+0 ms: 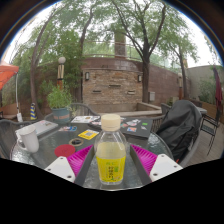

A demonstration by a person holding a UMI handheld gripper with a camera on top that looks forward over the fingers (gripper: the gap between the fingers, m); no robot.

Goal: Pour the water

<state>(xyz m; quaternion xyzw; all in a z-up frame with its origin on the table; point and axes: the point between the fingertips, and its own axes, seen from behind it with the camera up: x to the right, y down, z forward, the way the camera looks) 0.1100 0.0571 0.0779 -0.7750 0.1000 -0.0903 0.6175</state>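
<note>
A clear plastic bottle (111, 158) with a white cap and a yellow label stands upright between my fingers, holding yellowish liquid. My gripper (111, 160) is shut on the bottle, its pink pads (82, 158) pressing against both sides of the bottle's body. A white cup-like vessel (30, 139) sits on the round glass table (50, 160), off to the left beyond the fingers. The bottle's base is hidden low down, so I cannot tell whether it rests on the table.
A red round coaster (65, 151), a yellow packet (88, 134) and books (85, 120) lie on the table ahead. A dark object (137, 128) lies right of the bottle. A chair draped with a black jacket (180, 125) stands at the right. A brick wall (115, 85) rises behind.
</note>
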